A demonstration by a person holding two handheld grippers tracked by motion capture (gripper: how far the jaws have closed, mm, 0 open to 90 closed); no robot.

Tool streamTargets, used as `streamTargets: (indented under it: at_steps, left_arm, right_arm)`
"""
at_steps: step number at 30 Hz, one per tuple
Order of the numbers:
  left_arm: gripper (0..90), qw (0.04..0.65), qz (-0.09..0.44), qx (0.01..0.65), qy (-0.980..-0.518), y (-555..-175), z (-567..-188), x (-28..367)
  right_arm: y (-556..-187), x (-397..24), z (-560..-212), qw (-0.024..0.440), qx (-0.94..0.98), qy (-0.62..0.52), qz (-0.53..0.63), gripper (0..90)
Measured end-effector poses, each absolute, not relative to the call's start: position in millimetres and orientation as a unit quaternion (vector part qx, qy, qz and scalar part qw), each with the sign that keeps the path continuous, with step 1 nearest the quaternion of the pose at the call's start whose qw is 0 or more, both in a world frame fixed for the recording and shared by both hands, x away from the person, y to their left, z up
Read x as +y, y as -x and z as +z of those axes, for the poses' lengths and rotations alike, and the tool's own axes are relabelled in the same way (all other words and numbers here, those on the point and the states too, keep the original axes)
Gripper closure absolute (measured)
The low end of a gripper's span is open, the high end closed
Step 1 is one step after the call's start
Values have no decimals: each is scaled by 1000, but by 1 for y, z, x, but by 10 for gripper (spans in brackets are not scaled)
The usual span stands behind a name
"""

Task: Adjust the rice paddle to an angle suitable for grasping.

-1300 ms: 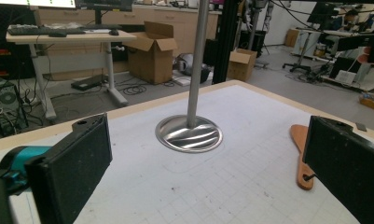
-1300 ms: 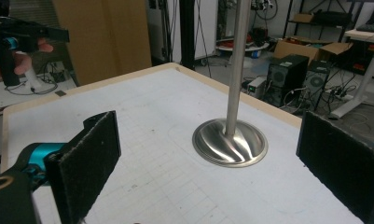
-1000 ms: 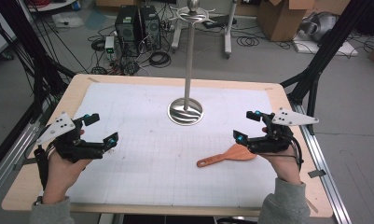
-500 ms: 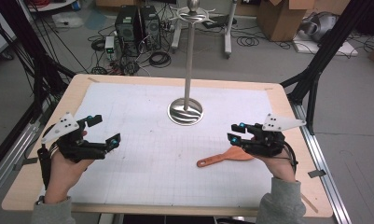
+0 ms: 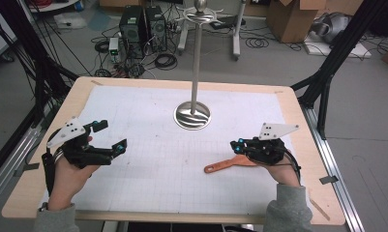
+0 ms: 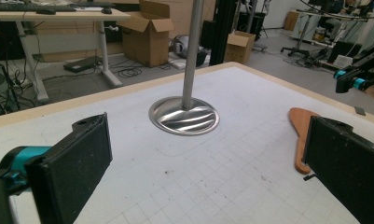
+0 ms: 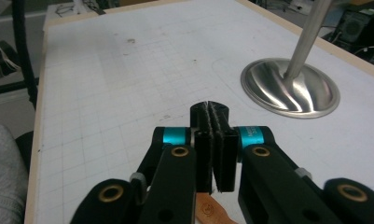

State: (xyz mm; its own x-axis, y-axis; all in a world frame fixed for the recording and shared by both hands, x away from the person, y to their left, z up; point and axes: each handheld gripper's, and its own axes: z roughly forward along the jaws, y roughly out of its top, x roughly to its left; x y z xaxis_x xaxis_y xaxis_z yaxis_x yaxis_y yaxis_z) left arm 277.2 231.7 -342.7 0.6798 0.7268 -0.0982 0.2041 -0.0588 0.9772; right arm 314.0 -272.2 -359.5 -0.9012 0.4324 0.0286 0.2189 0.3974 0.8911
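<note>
1. Wood is showing as a pale rim around the table (image 5: 298, 104), and a white gridded mat (image 5: 148, 121) with fine printed squares and a few dark specks is covering most of its top.
2. Standing at upper centre of the high view, a polished metal stand (image 5: 193, 115) is rising on a slim round pole from a shiny disc base whose surface is reflecting in wavy bands.
3. Lying at lower right of centre in the high view, the orange wooden spatula (image 5: 225, 165) is resting flat on the mat; its long narrow handle is pointing toward the lower left and ending in a rounded tip with a small hole, while its broader blade is passing under the right gripper.
4. The right gripper (image 5: 241, 146), black with teal bands and brass-coloured rivets, has just been closing: in the right gripper view its two flat, rough-faced pads (image 7: 206, 140) are meeting face to face with nothing between them, and a strip of the spatula (image 7: 211, 215) is showing just below them at the bottom edge.
5. The left gripper (image 5: 110, 137), at middle left of the high view, is sitting well apart from the spatula with its blocky matte jaws spread wide and holding nothing; a grey three-cornered plate is topping it.
</note>
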Motion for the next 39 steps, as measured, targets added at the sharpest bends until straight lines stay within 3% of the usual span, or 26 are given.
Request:
streamTargets:
  at_steps: [25, 39]
  left_arm:
    - [17, 591, 214, 340, -699, -281, -346, 231]
    - [17, 590, 213, 344, -699, -281, -348, 231]
  right_arm:
    - [-329, -257, -409, 20, 865, -155, 476, 889]
    - [-331, -240, -425, -2, 889, -141, 435, 889]
